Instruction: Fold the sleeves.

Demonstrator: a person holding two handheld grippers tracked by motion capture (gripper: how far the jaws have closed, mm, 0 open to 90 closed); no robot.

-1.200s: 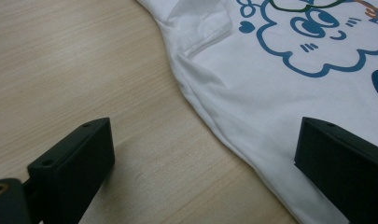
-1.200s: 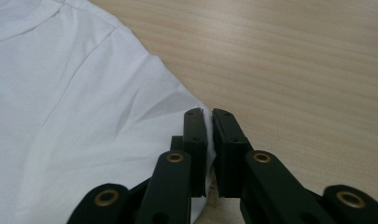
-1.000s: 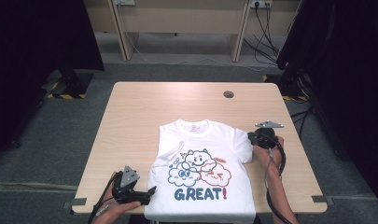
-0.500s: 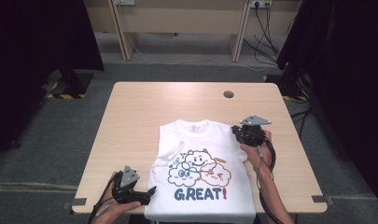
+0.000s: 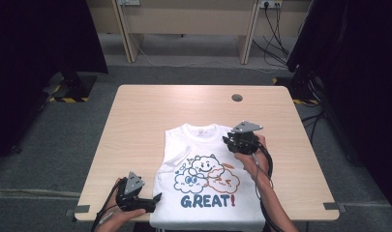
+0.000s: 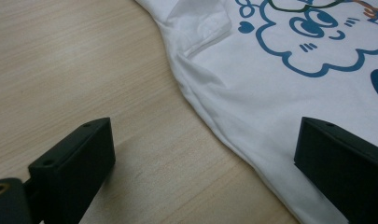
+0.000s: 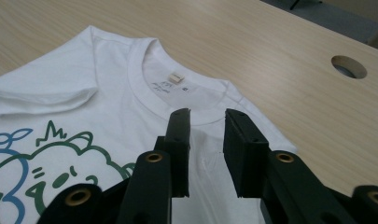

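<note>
High view puts the white T-shirt (image 5: 208, 183) flat at the near half of the table (image 5: 150, 111), collar away from you, hem at the near edge, sleeves already folded in. Its long axis runs from you toward the far side. Your right gripper (image 5: 238, 141) sits over the shirt's right shoulder, just beside the collar (image 7: 177, 93); its jaws have just been opening, a narrow gap with no cloth between them. Your left gripper (image 5: 147, 204) rests wide apart at the hem's left corner, straddling the shirt's edge. Each hand is nearest its own end.

T-shirt (image 5: 208, 193) hem beyond bottom edge
</note>
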